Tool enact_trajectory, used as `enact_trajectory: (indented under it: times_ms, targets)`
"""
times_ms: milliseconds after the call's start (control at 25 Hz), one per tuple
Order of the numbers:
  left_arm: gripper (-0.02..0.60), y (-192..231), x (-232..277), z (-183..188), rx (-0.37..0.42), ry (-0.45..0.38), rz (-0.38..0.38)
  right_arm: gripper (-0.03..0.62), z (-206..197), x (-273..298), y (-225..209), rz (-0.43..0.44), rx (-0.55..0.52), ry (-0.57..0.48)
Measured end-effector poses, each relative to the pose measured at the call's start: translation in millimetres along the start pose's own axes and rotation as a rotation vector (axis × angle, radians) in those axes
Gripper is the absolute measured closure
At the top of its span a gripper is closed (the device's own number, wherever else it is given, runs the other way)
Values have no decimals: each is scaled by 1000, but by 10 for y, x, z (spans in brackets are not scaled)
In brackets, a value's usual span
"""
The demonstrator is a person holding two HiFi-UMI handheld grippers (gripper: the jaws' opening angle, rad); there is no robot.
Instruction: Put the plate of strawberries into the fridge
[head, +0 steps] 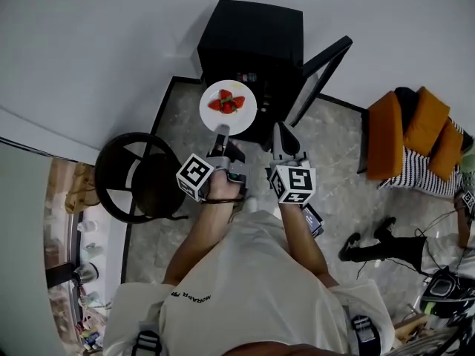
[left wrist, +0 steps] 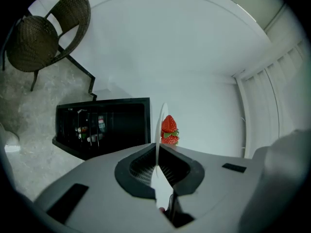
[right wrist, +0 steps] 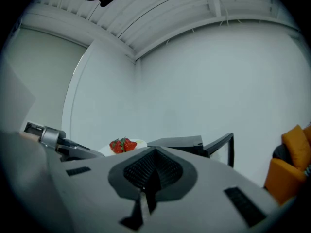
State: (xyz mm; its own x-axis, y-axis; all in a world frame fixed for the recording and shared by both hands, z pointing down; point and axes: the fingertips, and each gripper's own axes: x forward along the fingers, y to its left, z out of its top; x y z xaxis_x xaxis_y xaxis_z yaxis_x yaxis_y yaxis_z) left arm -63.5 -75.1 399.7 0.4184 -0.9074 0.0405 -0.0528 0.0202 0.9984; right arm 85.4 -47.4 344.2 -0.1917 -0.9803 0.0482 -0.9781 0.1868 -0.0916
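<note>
The black boxy fridge (head: 252, 35) stands against a white wall on grey marbled floor. It's matte with hard edges, and its door (head: 323, 69) is swung open to your right. The left gripper view shows a dark cavity w/ a few small items on a shelf.

The step looks like the carry-in: the plate (head: 239, 122) is held in the air just in front of the fridge and is not yet inside. It's round, white, smooth, thin and glossy.

Your left gripper (head: 220, 136) is clamped on the plate's near rim, so it's a one-edge pinch. Your right gripper (head: 282, 136) sits beside it w/ jaws together and nothing between them.

A few red strawberries (head: 227, 103) w/ green tops are heaped loose at the plate's centre.

Next, prob. keep the plate level, aim it at a free shelf spot and set it down before letting go. Glazed rim + ribbed pads could slip, and round fruit may roll if you tilt.
</note>
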Motion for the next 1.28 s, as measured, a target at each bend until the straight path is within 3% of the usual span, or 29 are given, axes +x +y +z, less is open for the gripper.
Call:
enact_trajectory:
  times_ms: [360,920,1280]
  targets:
    - [571,139,576,-6,-14,4,31,582,-88,495,-338,8,9,27]
    - [571,515,1141,139,-12,67,105,582,-378,1023,-464,-35,26,84]
    - [571,776,1270,165,-24,86,109,582,-580,1079,-425,-54,20,66]
